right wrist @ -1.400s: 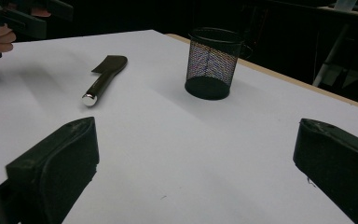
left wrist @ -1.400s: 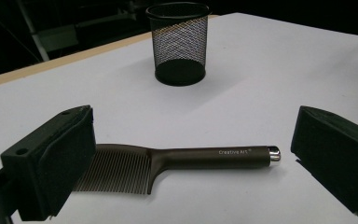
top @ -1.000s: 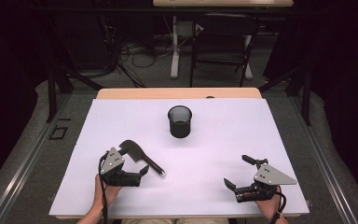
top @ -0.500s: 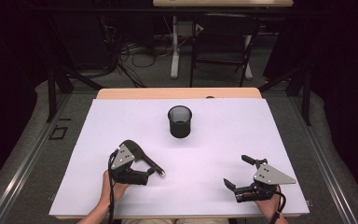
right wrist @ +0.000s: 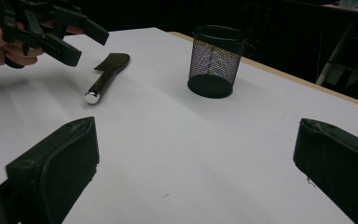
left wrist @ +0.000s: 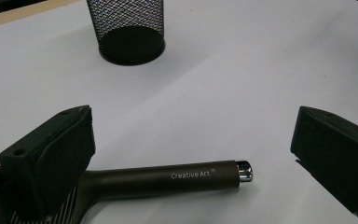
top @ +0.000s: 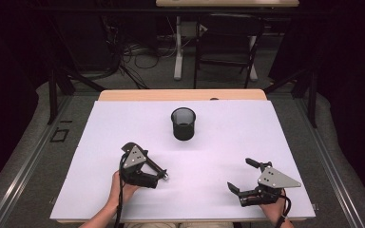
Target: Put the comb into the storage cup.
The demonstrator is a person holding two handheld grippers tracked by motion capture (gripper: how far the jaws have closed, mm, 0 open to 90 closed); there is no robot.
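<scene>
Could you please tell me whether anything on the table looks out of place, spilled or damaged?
Nothing stands out. The mesh cup stands upright on the white table, and the dark brush lies flat below the open left gripper, with no spill or damage visible.

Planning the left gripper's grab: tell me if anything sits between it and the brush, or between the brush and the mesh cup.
Nothing visible blocks either path. The left gripper hangs open right over the brush, which lies flat on the white table. Between brush and cup there is only bare table.
</scene>
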